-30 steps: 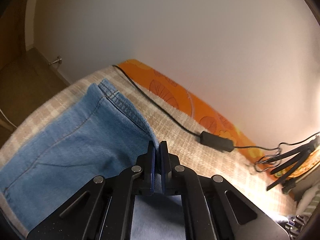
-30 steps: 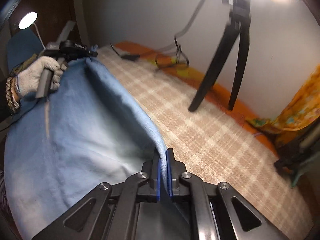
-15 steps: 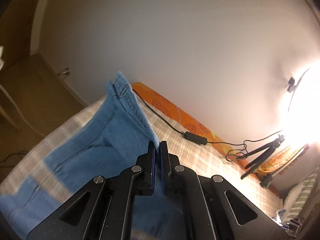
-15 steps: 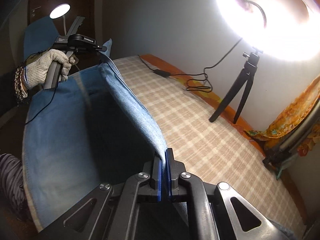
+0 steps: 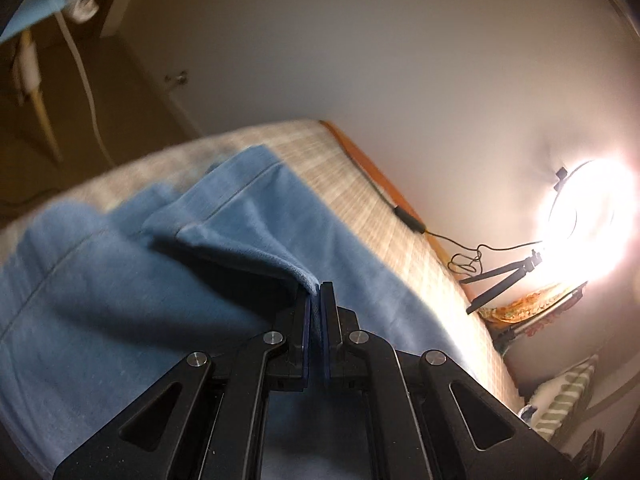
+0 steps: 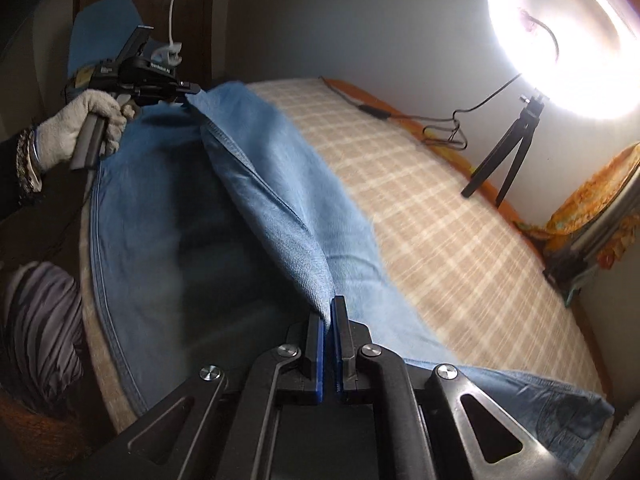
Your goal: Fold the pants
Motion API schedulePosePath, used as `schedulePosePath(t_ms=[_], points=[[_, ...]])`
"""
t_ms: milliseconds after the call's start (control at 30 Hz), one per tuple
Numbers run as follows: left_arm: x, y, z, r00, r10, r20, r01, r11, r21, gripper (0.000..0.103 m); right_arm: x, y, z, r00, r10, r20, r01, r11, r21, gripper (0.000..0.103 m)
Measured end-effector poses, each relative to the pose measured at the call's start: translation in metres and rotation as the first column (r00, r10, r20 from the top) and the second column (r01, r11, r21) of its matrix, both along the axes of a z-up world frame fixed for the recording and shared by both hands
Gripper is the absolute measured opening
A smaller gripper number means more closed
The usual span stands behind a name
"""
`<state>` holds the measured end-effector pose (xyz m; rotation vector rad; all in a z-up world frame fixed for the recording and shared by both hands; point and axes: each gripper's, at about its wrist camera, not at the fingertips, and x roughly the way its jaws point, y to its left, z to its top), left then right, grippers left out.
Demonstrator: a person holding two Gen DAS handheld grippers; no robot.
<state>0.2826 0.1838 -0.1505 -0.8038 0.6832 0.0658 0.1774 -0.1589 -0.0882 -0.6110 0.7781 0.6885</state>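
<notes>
You have each tool, left tool [image 5: 315, 292] and right tool [image 6: 331, 312], clenched on the jeans [image 6: 260, 184] edge, lifting it over the bed [image 6: 420, 208] to fold.

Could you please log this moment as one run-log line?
phase: mid-fold | left gripper: shut on jeans | right gripper: shut on jeans | lifted edge above bed

A bed with a beige checked cover [image 6: 432, 216] carries the blue denim pants [image 6: 168, 216], which lie along its near side with one fold lifted off the cloth. A small black tripod [image 6: 506, 156] stands near the far edge, and a black cable [image 6: 400, 114] runs along the orange border [image 5: 384, 180].
</notes>
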Motion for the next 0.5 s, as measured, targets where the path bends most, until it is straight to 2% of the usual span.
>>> schedulePosePath(t_ms=[133, 233, 267, 300, 467, 500], points=[[-0.007, 0.005, -0.005, 1.000, 0.016, 0.021, -0.015, 1.000, -0.022, 0.004, -0.006, 0.004, -0.010, 1.000, -0.014, -0.010, 0.014, 1.000, -0.028, 0.001], [-0.005, 0.013, -0.012, 0.999, 0.054, 0.005, -0.053, 0.996, -0.075, 0.019, -0.005, 0.005, -0.014, 1.000, -0.022, -0.018, 0.022, 0.999, -0.040, 0.001], [-0.006, 0.018, -0.014, 0.998, 0.067, -0.012, -0.067, 0.994, -0.087, 0.032, -0.004, 0.005, -0.015, 0.999, -0.025, -0.022, 0.024, 0.999, -0.043, 0.001], [-0.009, 0.025, -0.017, 0.997, 0.079, -0.019, -0.080, 0.992, -0.099, 0.036, -0.004, 0.006, -0.015, 0.999, -0.025, -0.024, 0.024, 0.999, -0.046, 0.001], [-0.005, 0.041, -0.022, 0.993, 0.111, -0.031, -0.114, 0.985, -0.128, 0.036, -0.003, 0.007, -0.021, 0.998, -0.013, -0.056, 0.009, 0.998, -0.068, 0.004], [-0.003, 0.043, -0.022, 0.994, 0.106, -0.032, -0.110, 0.985, -0.132, 0.033, -0.002, 0.007, -0.022, 0.998, -0.011, -0.067, 0.006, 0.997, -0.071, 0.006]])
